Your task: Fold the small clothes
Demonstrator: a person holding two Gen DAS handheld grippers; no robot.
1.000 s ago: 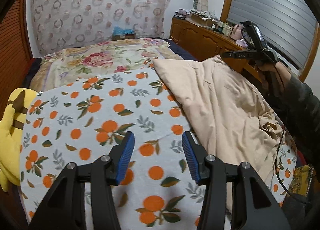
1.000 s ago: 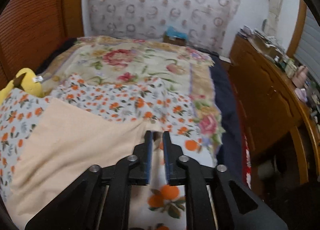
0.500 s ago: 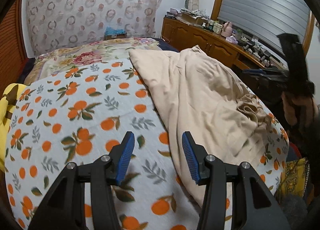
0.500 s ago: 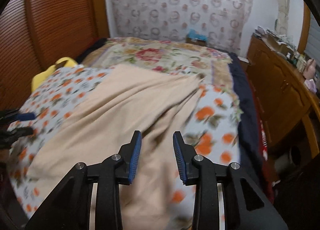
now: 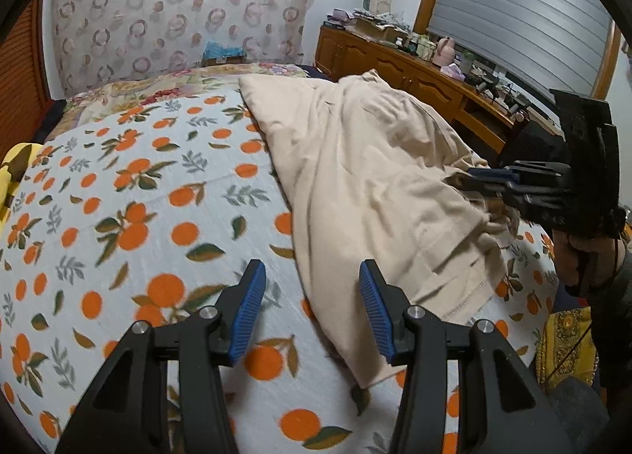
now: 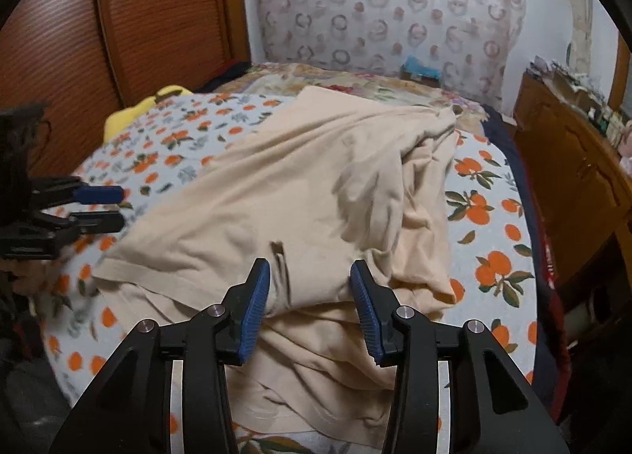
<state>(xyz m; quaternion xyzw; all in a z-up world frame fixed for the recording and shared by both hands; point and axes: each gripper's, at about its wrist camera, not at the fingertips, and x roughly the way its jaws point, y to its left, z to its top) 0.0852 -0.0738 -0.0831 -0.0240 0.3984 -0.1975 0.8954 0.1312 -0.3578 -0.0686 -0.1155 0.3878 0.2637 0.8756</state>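
beige garment [image 6: 316, 193], one, crumpled on orange-print bed cover [image 5: 130, 217]. two hand-held grippers: left hand-held gripper [image 5: 312, 308] released, over cover; right hand-held gripper [image 6: 310, 306] closing, empty, above garment. yellow plush toy [image 6: 130, 114], wooden cabinet [image 5: 399, 71] nearby.

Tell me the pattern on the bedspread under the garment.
Oranges with green leaves on the white cotton bedspread, clearest in the left wrist view.

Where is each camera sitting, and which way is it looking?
Left wrist view: sits on the left gripper, looking down across the orange-print bedspread at the beige cotton garment; the right gripper and a hand show.
Right wrist view: sits on the right gripper, jaws closing above the garment, nothing pinched; the left gripper shows.
Both share garment, bedspread, yellow plush toy.
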